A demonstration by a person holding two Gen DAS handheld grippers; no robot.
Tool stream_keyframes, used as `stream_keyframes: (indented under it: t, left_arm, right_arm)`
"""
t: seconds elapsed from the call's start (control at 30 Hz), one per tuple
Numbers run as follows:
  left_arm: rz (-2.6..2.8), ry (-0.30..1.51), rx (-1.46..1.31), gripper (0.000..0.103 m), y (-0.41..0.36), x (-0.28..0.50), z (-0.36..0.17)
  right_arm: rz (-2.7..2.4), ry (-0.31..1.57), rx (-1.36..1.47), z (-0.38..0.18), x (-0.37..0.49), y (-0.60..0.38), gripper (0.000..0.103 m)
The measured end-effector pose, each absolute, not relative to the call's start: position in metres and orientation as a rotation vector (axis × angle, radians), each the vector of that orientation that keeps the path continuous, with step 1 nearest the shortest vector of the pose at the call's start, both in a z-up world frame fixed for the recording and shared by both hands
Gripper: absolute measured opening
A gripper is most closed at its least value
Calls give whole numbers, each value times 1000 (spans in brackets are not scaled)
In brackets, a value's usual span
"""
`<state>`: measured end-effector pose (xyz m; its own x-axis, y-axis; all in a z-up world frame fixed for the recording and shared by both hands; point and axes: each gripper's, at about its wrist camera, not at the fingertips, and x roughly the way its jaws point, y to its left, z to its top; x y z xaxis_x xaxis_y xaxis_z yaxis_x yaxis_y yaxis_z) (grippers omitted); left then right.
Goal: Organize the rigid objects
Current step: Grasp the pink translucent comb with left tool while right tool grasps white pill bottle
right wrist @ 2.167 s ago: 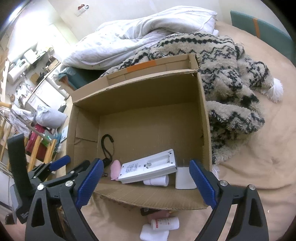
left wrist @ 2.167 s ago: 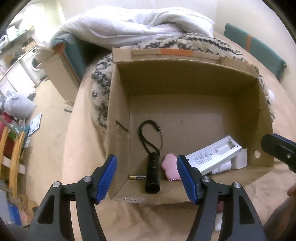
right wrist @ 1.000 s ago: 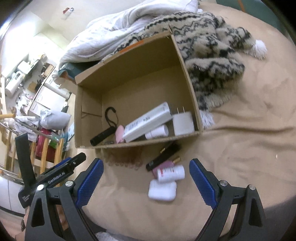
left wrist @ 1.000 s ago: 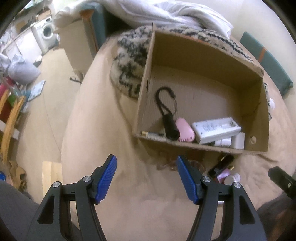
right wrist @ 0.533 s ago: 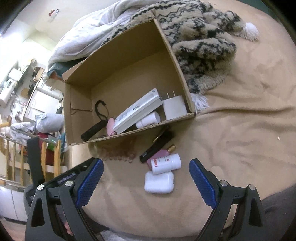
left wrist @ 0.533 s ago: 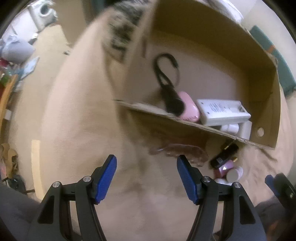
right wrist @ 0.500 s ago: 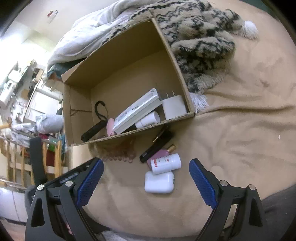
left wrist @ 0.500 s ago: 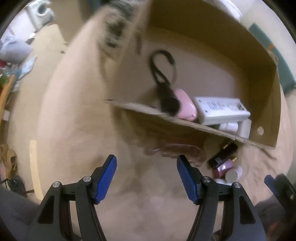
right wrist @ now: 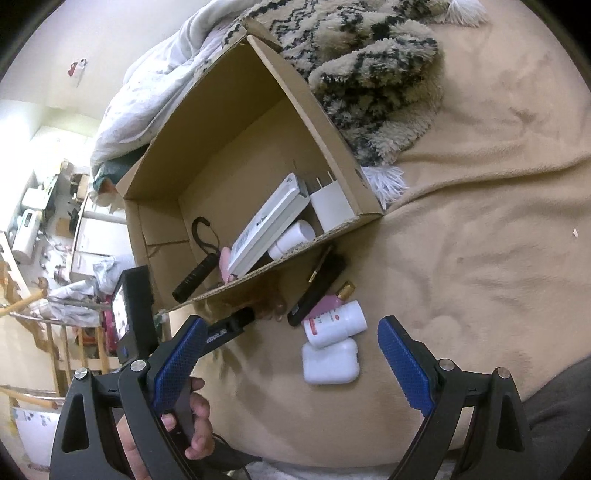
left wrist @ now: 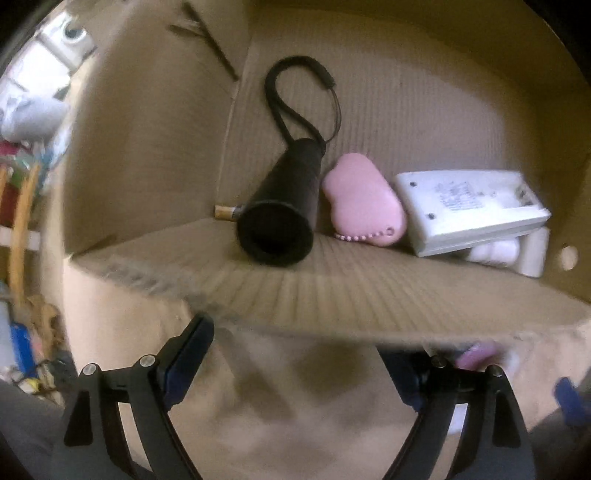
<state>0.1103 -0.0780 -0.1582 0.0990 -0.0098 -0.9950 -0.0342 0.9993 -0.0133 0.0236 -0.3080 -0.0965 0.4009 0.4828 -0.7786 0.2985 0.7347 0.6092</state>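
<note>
One cardboard box point(right wrist: 236, 147) lies on the blanket point(right wrist: 480, 258); loose bottles point(right wrist: 334, 324) wait at its six o'clock. Left gripper point(left wrist: 295, 354), jaws just widened, empty, straddles the box's near wall; right gripper point(right wrist: 288, 365) gapes empty.

Bed point(right wrist: 480, 229) covered in tan blanket. Patterned fleece throw point(right wrist: 369, 74) and white duvet point(right wrist: 155, 85) bunched at its far end. Beyond the duvet: pale wall point(right wrist: 92, 33), cluttered white counter point(right wrist: 33, 221), wooden chair frame point(right wrist: 22, 302) nearer.
</note>
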Motion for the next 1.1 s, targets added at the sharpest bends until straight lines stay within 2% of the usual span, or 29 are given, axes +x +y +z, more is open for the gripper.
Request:
stream_keyframes:
  t: [0.27, 0.37, 0.4, 0.47, 0.57, 0.83, 0.97, 1.1]
  left_arm:
    - [-38, 1450, -105, 86, -89, 118, -151]
    - [-54, 1512, -118, 87, -100, 124, -168]
    - [-65, 1548, -96, 95, -106, 127, -178]
    - [-68, 1549, -50, 101, -115, 129, -187]
    - [-23, 1527, 32, 103, -128, 135, -196]
    - [31, 1519, -8, 103, -128, 156, -193]
    - [-15, 1509, 7, 92, -120, 152, -185]
    - [-26, 1491, -16, 92, -92, 138, -180]
  right_arm:
    - [145, 1201, 804, -101, 25, -310, 99]
    - [139, 1199, 811, -101, 25, -312, 99]
    - [137, 1198, 817, -102, 25, -313, 99]
    - [134, 1200, 826, -103, 26, -314, 99]
    - [131, 1202, 826, -104, 26, -315, 99]
    - [115, 1219, 793, -104, 28, -312, 99]
    - [42, 1299, 610, -112, 40, -297, 99]
    - [79, 1408, 466, -129, 57, -275, 99]
